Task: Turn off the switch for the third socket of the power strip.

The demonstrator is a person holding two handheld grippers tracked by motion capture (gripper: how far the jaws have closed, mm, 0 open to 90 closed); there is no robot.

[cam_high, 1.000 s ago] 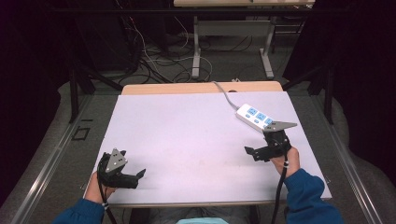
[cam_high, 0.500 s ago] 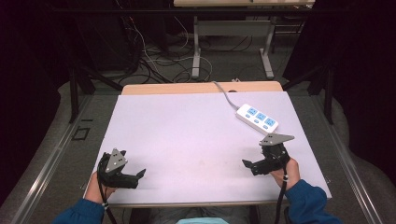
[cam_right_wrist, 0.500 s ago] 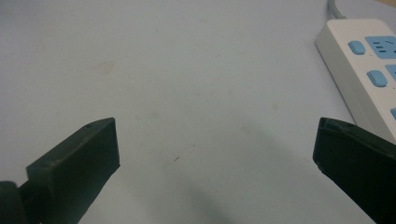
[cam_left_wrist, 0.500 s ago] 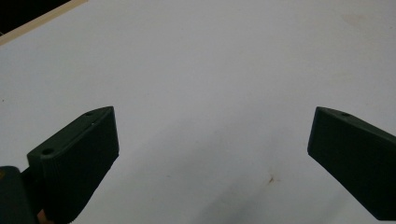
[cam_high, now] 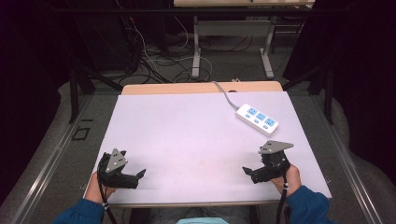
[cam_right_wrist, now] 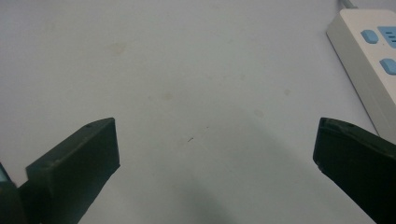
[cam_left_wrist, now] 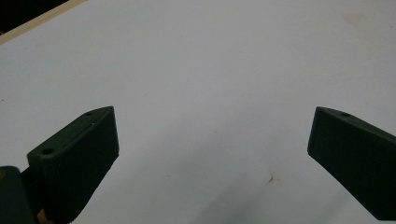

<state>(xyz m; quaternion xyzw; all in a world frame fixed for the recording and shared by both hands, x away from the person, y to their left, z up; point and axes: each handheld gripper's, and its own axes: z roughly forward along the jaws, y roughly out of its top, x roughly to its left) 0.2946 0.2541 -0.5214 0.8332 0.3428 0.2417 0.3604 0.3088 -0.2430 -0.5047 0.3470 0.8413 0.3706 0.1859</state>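
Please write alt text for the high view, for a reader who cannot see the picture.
A person at a white table holds the left gripper and the right gripper near the front edge, both with jaws open and empty. A white power strip with blue sockets lies at the far right, its cable running off the back edge. Cables lie on the dark floor behind.

Lab / recording bench, not a home or office.

White work table (cam_high: pixel 187 135) with a wooden far edge, bare apart from a white power strip (cam_high: pixel 257 119) with blue sockets, its cord running off the back. Behind it: tangled cables on the floor (cam_high: pixel 149 60), metal legs of a second table (cam_high: pixel 196 46), dark curtained surroundings, black frame struts (cam_high: pixel 79 84) at the sides. A person in blue sleeves holds instrumented handheld grippers with grey plates, left gripper (cam_high: pixel 140 173) and right gripper (cam_high: pixel 246 171), typical data-capture rig.
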